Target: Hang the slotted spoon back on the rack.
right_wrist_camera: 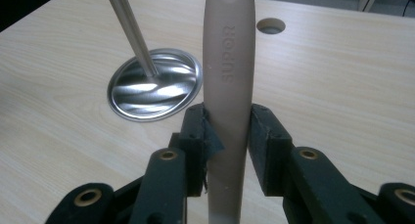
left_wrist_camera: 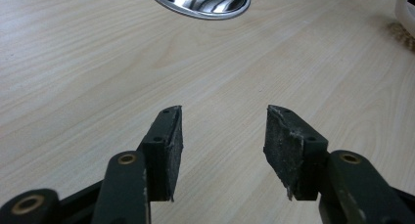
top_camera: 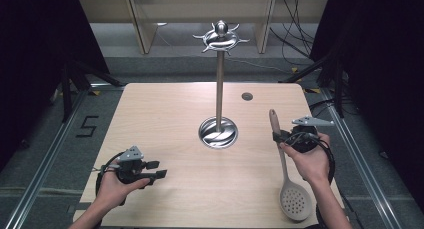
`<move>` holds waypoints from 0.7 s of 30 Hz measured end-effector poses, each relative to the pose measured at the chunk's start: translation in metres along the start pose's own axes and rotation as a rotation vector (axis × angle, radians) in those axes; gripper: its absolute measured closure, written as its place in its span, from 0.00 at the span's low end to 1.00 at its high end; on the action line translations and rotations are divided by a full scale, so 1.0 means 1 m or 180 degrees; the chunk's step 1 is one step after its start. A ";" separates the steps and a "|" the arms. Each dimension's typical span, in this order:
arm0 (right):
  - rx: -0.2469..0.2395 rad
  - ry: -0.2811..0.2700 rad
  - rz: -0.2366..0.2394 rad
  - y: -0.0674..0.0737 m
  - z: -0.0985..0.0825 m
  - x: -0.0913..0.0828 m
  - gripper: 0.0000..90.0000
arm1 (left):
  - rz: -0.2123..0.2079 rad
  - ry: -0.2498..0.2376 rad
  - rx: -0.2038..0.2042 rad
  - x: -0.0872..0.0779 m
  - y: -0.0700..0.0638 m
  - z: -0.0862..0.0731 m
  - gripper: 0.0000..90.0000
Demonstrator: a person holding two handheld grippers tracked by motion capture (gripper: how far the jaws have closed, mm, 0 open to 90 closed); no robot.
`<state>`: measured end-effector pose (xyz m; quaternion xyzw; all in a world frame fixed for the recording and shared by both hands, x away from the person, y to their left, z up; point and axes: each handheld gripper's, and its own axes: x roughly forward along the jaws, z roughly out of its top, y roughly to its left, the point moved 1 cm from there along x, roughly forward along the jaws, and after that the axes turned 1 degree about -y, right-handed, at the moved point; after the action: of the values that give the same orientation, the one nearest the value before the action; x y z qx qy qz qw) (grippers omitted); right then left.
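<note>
Your right gripper [top_camera: 278, 137] has its fingers [right_wrist_camera: 195, 136] clamped on the handle of the slotted spoon [top_camera: 286, 170], which sits at the lower right of the high view. The spoon's long axis runs up and down the frame, handle tip up, perforated bowl down near the desk [top_camera: 165, 114] edge. The hook stand [top_camera: 219, 89] lies up and left of the handle, nearer your right hand. The spoon is beige, with "SUPOR" embossed on the handle. Your left gripper [top_camera: 159, 170] rests at the lower left, fingers [left_wrist_camera: 169, 145] apart and empty.
</note>
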<state>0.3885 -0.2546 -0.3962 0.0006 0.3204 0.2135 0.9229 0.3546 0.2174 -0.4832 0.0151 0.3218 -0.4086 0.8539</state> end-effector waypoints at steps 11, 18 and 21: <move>-0.0158 -0.0481 0.0005 -0.004 0.007 -0.018 0.78 | 0.0007 -0.0022 0.0002 0.001 -0.001 0.000 0.53; -0.0210 -0.0707 0.0023 -0.002 0.008 -0.022 0.78 | 0.0000 0.0029 0.0021 0.001 0.000 0.000 0.53; -0.0160 -0.0762 -0.0024 0.001 0.008 -0.024 0.78 | 0.0000 0.0035 0.0022 0.001 0.000 -0.001 0.53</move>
<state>0.3759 -0.2621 -0.3759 0.0017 0.2025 0.2164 0.9551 0.3548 0.2173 -0.4841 0.0203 0.3250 -0.4096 0.8521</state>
